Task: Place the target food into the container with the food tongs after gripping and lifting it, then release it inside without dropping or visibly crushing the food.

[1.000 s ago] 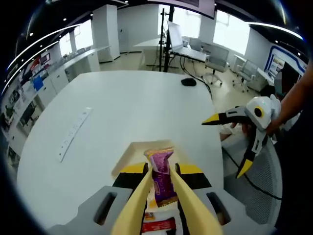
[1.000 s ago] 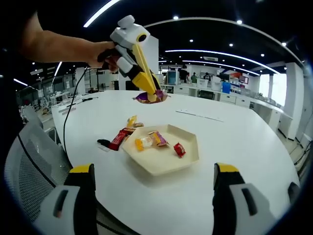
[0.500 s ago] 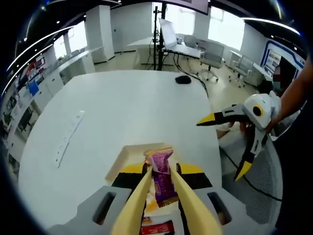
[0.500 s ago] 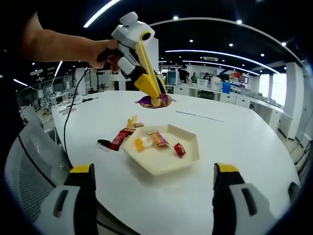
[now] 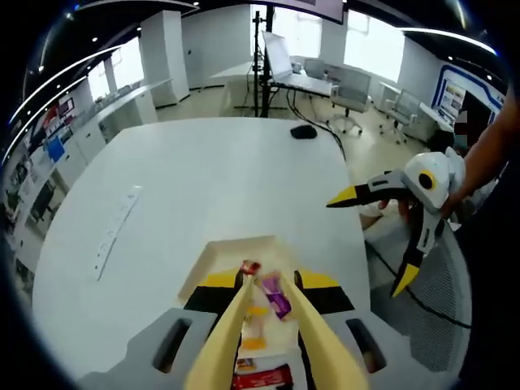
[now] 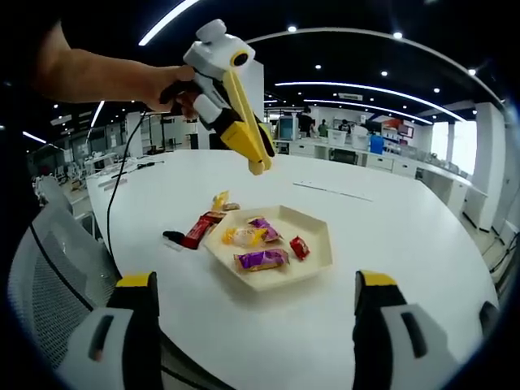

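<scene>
Right gripper view has its own jaws low in the foreground, standing well apart with nothing between them, poised above the near edge of the white table (image 6: pixel 422 244). Ahead of them and slightly left of centre sits the cream hexagonal tray (image 6: pixel 313 258), and the purple-wrapped snack (image 6: pixel 262 260) lies flat inside it, at the rim nearest these jaws, its long axis running roughly across the view. Past it in the tray are a yellow-and-purple packet (image 6: pixel 246 234) and a small red sweet (image 6: pixel 298 247); a red packet (image 6: pixel 195 229) and a yellow one lie on the table just beside the tray's left edge.

Above and beyond the tray hangs the left gripper (image 6: pixel 258 161), held by a hand (image 6: pixel 166 88), its yellow tongs angled down toward the tray with the tips close together and empty. So the snack lies directly below the left jaws, well apart from them.

In the left gripper view the purple snack (image 5: pixel 276 295) lies just past the tong tips. The right gripper (image 5: pixel 382 215) hangs off to the right, spread wide.

The placing looks done; the left hand likely only needs to lift away.
</scene>
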